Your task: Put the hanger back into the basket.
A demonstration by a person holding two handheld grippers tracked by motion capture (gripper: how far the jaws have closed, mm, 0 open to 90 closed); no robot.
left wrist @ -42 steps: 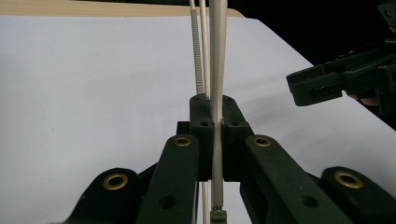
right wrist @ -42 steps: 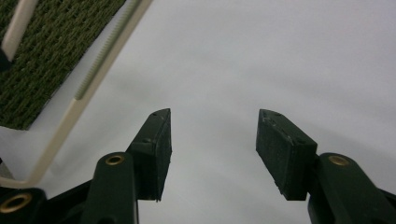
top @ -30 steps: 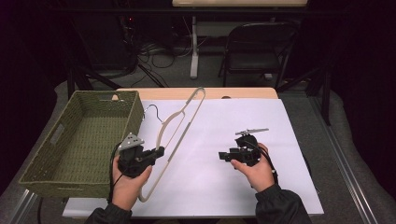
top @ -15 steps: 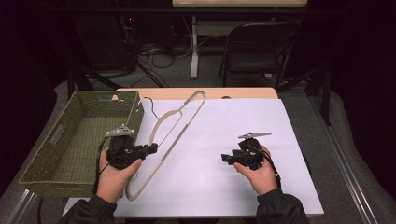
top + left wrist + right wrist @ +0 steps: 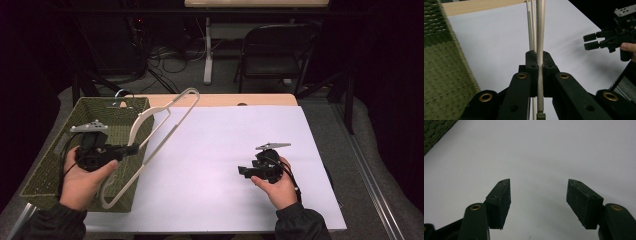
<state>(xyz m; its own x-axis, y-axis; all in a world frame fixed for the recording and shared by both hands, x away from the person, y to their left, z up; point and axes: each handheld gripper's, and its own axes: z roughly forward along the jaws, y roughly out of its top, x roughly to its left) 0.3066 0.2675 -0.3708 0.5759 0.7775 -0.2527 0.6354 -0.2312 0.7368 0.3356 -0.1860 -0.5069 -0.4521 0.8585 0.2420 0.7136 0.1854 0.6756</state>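
i count one hanger (image 5: 160,131), one green basket (image 5: 60,165). my left gripper (image 5: 134,148) jaws clamp the hanger, lifted over the basket's right wall. my right gripper (image 5: 243,171) jaws gape empty above white counter (image 5: 220,150).

There was one table (image 5: 225,100), its wooden edge showing beyond one white sheet (image 5: 230,165) that covered most of the top. On it stood one green woven basket (image 5: 60,155). One pale hanger (image 5: 165,120) was there, a single piece with one bar and one hook. Two claws were in use, one per hand: the left claw (image 5: 134,148) and the right claw (image 5: 242,171), each with two black jaws. Two hands were counted, the left hand (image 5: 82,180) and the right hand (image 5: 277,187). Behind the table stood one dark folding chair (image 5: 275,50). Cables lay on the floor there, too tangled to count.
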